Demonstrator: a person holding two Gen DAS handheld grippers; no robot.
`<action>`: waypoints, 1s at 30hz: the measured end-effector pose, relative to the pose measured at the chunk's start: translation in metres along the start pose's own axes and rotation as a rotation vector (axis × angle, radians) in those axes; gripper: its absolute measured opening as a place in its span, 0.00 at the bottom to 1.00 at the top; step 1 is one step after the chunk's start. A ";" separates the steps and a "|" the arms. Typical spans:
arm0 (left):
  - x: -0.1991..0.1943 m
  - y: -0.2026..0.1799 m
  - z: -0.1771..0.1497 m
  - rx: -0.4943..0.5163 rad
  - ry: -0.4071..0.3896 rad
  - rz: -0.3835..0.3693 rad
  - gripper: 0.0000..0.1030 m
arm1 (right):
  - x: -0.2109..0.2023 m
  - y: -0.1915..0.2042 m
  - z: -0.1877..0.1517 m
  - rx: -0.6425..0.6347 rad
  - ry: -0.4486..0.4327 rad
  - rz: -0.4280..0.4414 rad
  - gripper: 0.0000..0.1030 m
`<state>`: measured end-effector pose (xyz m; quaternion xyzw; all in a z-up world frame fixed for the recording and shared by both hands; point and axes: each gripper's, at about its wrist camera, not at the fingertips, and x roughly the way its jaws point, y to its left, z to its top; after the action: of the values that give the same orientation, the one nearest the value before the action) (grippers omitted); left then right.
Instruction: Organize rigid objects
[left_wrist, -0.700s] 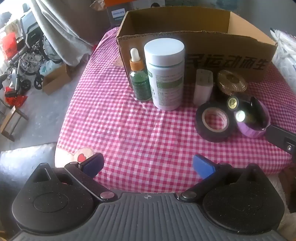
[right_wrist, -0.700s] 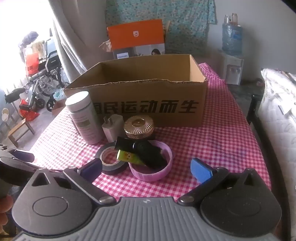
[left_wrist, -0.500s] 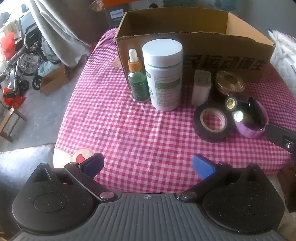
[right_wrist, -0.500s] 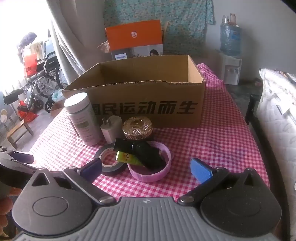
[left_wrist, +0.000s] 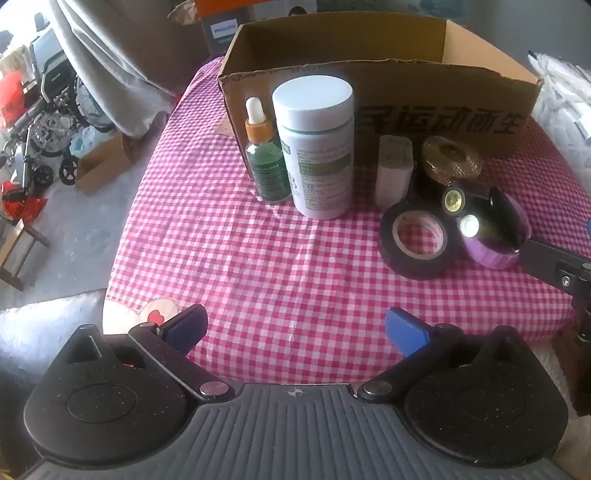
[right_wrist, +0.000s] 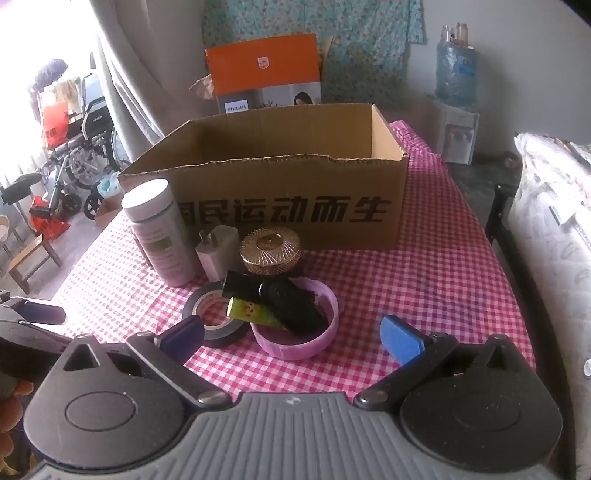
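An open cardboard box (left_wrist: 439, 110) (right_wrist: 288, 206) stands at the back of the checked table. In front of it stand a green dropper bottle (left_wrist: 264, 162), a white-lidded jar (left_wrist: 317, 147) (right_wrist: 157, 232), a white charger (left_wrist: 393, 175) (right_wrist: 218, 251) and a gold-lidded jar (left_wrist: 450, 158) (right_wrist: 269, 249). A black tape roll (left_wrist: 417, 240) (right_wrist: 212, 321) lies beside a purple lid (left_wrist: 495, 251) (right_wrist: 295, 339) that holds black tubes (right_wrist: 291, 306). My left gripper (left_wrist: 293, 326) is open and empty near the front edge. My right gripper (right_wrist: 291, 336) is open and empty, just short of the purple lid.
The red checked tablecloth (left_wrist: 258, 266) drops off at the left to the floor, where a wheelchair (left_wrist: 40, 122) stands. An orange box (right_wrist: 264, 77) stands behind the cardboard box. A mattress (right_wrist: 554, 236) lies to the right. The right gripper's finger shows in the left wrist view (left_wrist: 554, 264).
Both grippers have drawn back and risen slightly, so the objects look a little farther off. Nothing on the table has moved.
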<state>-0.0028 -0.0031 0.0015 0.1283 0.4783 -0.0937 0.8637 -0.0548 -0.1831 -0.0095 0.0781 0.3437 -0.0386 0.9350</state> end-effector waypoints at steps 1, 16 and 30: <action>0.000 0.000 0.000 0.001 -0.001 -0.001 1.00 | 0.000 0.000 0.000 0.000 0.002 -0.001 1.00; -0.002 -0.001 -0.002 0.011 -0.004 -0.001 1.00 | 0.001 -0.001 0.001 0.007 0.007 -0.005 1.00; -0.001 -0.002 0.000 0.016 -0.003 -0.001 1.00 | 0.001 -0.001 0.002 0.007 0.009 -0.006 1.00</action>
<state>-0.0041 -0.0054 0.0023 0.1349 0.4762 -0.0980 0.8634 -0.0526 -0.1846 -0.0088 0.0806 0.3481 -0.0423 0.9330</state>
